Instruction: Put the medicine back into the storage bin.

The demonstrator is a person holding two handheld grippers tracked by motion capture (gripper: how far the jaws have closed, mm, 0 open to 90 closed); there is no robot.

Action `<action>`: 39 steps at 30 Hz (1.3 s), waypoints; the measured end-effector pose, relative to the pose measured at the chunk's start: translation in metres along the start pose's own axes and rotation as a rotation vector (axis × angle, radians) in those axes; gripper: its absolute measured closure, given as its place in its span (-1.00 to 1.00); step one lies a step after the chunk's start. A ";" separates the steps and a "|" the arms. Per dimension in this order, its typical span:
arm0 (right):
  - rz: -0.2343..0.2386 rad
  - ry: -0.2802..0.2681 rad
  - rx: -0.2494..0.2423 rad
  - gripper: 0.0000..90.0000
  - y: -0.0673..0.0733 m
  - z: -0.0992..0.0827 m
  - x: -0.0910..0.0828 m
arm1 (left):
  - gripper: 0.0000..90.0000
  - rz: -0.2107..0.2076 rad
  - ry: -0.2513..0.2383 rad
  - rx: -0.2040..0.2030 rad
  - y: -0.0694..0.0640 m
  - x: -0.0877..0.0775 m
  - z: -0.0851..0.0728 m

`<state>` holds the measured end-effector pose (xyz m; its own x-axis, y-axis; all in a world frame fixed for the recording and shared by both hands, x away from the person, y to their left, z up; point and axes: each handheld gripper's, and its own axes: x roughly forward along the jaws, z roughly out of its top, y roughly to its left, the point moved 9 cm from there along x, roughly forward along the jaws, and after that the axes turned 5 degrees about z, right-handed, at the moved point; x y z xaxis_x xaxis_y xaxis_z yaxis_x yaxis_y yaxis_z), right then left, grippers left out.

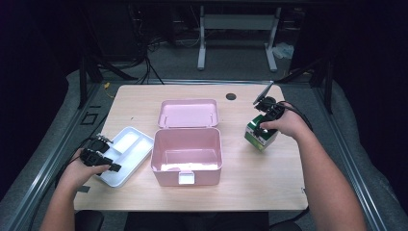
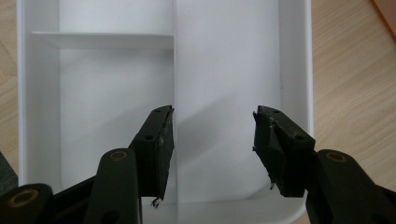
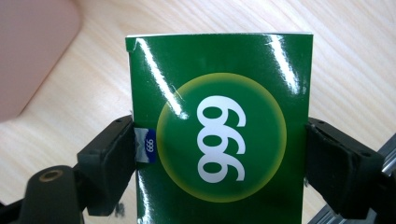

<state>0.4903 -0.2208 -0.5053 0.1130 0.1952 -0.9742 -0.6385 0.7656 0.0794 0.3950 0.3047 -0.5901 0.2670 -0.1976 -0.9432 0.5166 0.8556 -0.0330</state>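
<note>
— Green and glossy, that carton [image 3: 219,135] on the right side of the table [image 1: 269,187]: does the right gripper [image 3: 219,154] have it?

— It looks so. In the right gripper view the two black jaws press against the carton's opposite sides, one at the small blue label, the other at the far edge, with no gap on either side. Whether the carton is lifted or resting on the wood I cannot tell; in the high view it sits tilted under the hand, right of the pink box [image 1: 187,154].

— And the left gripper [image 2: 212,144]?

— Its jaws stand wide apart with nothing between them, hovering over the white divided tray [image 2: 299,70], which lies at the near left beside the box. The tray's compartments are bare.

— So how far along is the work?

— Early, I'd judge. The box stands open, its lid [image 1: 188,113] tipped back toward the far side, and its inside is bare. The carton is gripped but well apart from the box, so carrying it over, and placing the tray, seem to remain.
</note>
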 end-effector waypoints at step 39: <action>0.127 0.051 -0.723 -0.63 0.147 0.033 -0.066 | 0.06 -0.005 0.006 0.012 -0.002 0.000 -0.001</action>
<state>0.4139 -0.1013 -0.4224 -0.0195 0.2127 -0.9769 -0.9889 0.1397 0.0501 0.3934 0.3031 -0.5902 0.2592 -0.1992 -0.9451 0.5278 0.8487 -0.0341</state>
